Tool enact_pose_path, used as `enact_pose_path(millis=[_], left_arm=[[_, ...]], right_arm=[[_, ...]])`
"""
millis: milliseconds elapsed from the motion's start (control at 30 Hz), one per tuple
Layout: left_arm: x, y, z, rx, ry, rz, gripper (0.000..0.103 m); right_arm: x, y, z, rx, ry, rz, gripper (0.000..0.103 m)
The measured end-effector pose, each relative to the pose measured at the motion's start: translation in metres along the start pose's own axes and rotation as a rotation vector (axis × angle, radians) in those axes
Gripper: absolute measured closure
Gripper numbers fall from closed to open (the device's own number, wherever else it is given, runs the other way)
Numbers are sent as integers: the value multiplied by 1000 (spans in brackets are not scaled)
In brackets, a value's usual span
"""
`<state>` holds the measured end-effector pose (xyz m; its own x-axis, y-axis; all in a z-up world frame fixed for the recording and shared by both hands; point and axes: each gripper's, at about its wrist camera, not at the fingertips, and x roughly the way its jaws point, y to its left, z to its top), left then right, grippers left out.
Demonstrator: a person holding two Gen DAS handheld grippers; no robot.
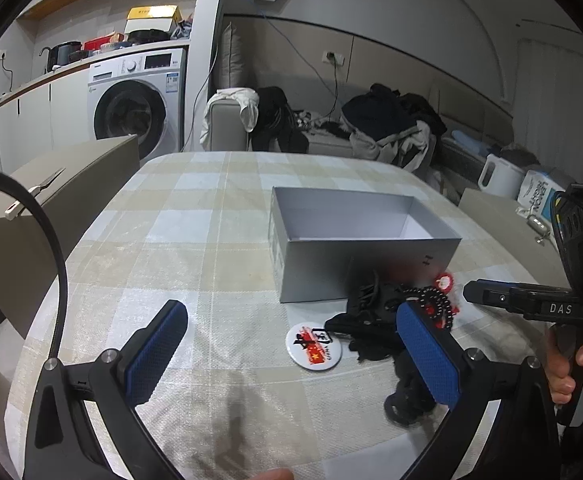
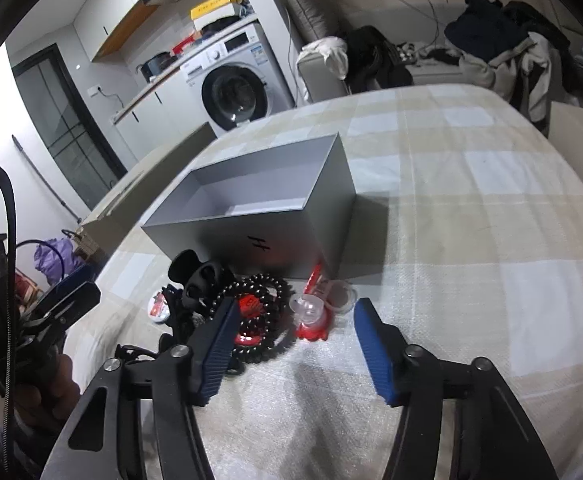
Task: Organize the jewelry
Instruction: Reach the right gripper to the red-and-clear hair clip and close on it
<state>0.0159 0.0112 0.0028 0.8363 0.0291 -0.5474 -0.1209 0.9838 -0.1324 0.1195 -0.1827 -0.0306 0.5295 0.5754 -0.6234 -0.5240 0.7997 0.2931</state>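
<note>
Jewelry (image 2: 259, 312) lies heaped on the table against the near wall of the empty grey box (image 2: 251, 200). Both tools stand apart, empty. Right tool (image 2: 291, 344) should straddle the beaded bracelet (image 2: 251, 300) squarely before closing; left tool (image 1: 291, 344) idles.

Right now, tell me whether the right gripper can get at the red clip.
Probably yes. The right gripper stands open with the red clip just ahead between its fingertips, nothing over it. The black beads lie close beside the left finger and might get caught.

Open grey box (image 2: 267, 236) upright on checked cloth, black bead bracelet (image 2: 259, 312), red-and-clear trinket (image 2: 311, 316), round badge (image 1: 313, 346) just before it
</note>
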Motion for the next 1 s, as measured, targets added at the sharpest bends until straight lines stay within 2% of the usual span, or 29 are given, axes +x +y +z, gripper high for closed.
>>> enact_pose_path(millis=[67, 300, 367, 433, 633, 833, 1000], left_arm=[[3, 1, 1, 0, 20, 7, 1], [6, 5, 1, -11, 73, -2, 1], [7, 5, 1, -9, 80, 3, 1], [7, 4, 1, -4, 88, 6, 1], [10, 2, 2, 6, 108, 12, 2], [20, -2, -1, 55, 175, 15, 23], [32, -7, -6, 95, 255, -9, 25]], right_arm=[[4, 0, 1, 1, 13, -16, 58], [10, -4, 1, 37, 48, -14, 72], [10, -4, 0, 39, 48, -20, 81], [9, -4, 0, 37, 43, -14, 85], [-7, 0, -4, 34, -1, 37, 85], [-30, 3, -8, 40, -62, 76, 85], [-36, 5, -9, 47, -76, 81, 85]])
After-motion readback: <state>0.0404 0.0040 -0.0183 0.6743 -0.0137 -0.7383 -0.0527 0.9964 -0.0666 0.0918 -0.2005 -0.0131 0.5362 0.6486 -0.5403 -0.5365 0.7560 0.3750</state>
